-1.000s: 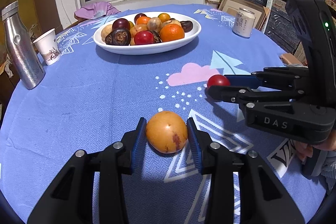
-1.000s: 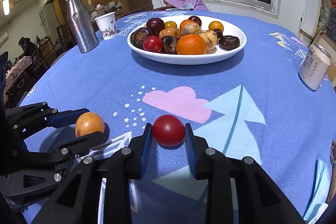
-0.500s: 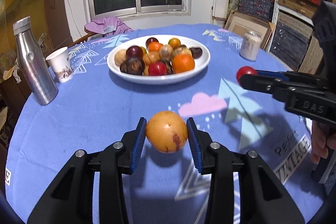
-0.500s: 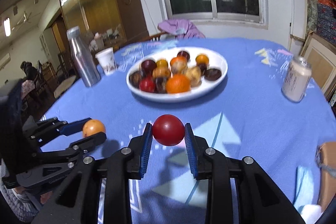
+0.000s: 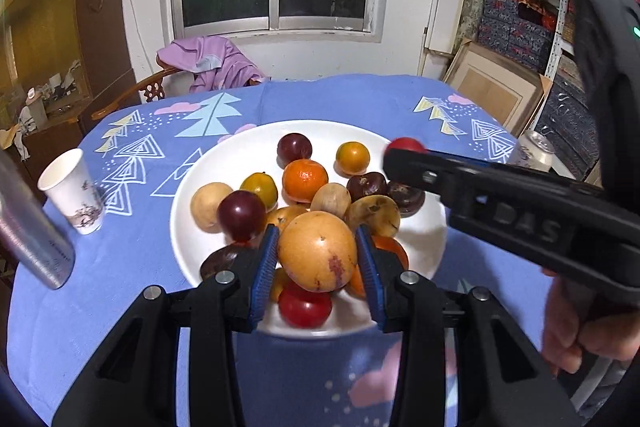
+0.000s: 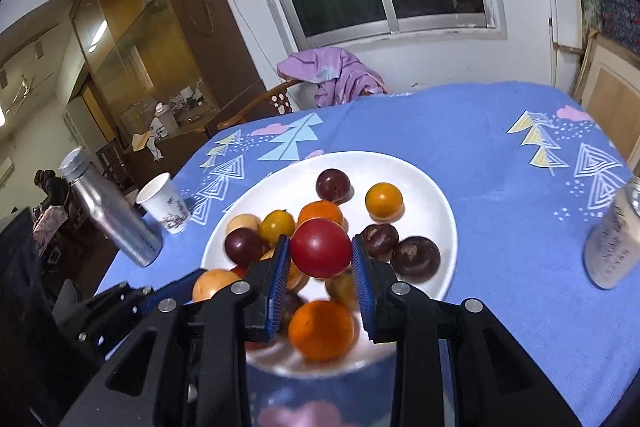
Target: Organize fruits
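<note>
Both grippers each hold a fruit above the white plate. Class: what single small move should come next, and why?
Probably lower the right gripper a little toward the bare patch of the white plate before opening. Its red fruit hangs above piled fruit, so dropping it from here might send it rolling. The left gripper can hold its yellow-orange fruit and wait.

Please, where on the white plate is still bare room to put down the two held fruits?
The white plate is bare along its far rim, behind the dark plum and the small orange fruit. The near half, under both tongs, is crowded with piled fruit.
</note>
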`<state>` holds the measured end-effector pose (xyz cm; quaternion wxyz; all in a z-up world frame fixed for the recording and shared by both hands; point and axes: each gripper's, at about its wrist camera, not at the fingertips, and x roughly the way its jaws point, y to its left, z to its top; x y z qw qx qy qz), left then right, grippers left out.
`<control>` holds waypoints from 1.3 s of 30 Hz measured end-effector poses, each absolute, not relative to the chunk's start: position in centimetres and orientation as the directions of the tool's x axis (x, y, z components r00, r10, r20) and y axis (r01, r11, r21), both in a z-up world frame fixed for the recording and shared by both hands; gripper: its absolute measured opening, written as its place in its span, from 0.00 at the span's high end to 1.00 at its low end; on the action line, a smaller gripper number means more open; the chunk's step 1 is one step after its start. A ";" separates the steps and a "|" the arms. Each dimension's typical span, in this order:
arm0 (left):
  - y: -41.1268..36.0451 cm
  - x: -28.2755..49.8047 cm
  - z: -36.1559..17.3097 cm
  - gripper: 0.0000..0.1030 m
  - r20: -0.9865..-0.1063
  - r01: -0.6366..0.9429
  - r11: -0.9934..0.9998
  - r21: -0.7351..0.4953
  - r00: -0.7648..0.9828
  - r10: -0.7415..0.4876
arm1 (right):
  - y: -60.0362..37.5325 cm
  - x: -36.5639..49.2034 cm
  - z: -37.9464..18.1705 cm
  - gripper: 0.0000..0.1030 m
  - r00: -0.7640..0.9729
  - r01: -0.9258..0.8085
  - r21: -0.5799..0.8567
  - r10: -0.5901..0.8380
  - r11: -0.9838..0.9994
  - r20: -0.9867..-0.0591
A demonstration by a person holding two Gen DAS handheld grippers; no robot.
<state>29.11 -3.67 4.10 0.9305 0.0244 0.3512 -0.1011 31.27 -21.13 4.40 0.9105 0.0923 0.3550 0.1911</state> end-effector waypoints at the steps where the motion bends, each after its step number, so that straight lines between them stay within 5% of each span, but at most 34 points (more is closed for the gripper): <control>1: -3.9 29.8 3.7 0.63 -0.662 0.204 0.979 -0.021 0.731 -0.167 | -21.0 32.1 4.0 0.70 0.673 -0.273 0.313 0.413 0.910 -0.614; 9: -5.0 33.4 1.7 0.62 -0.683 0.216 0.976 -0.011 0.712 -0.165 | -20.2 36.6 1.5 0.70 0.654 -0.248 0.316 0.399 0.916 -0.643; 16: -4.9 33.4 1.0 0.60 -0.687 0.223 0.974 -0.024 0.704 -0.178 | -21.3 37.0 1.1 0.59 0.651 -0.225 0.358 0.414 0.906 -0.636; 29: -2.0 24.5 5.7 0.11 -0.576 0.083 0.996 -0.010 0.814 -0.074 | -24.3 25.7 8.6 0.33 0.765 -0.264 0.322 0.401 0.909 -0.504; 33: -1.7 20.1 5.8 0.09 -0.556 0.059 0.998 0.015 0.830 -0.041 | -25.3 20.9 8.1 0.32 0.773 -0.263 0.301 0.387 0.917 -0.502; 39: -0.8 13.9 4.1 0.05 -0.551 0.045 0.999 0.030 0.834 -0.020 | -26.4 14.3 3.4 0.10 0.801 -0.190 0.217 0.279 0.957 -0.530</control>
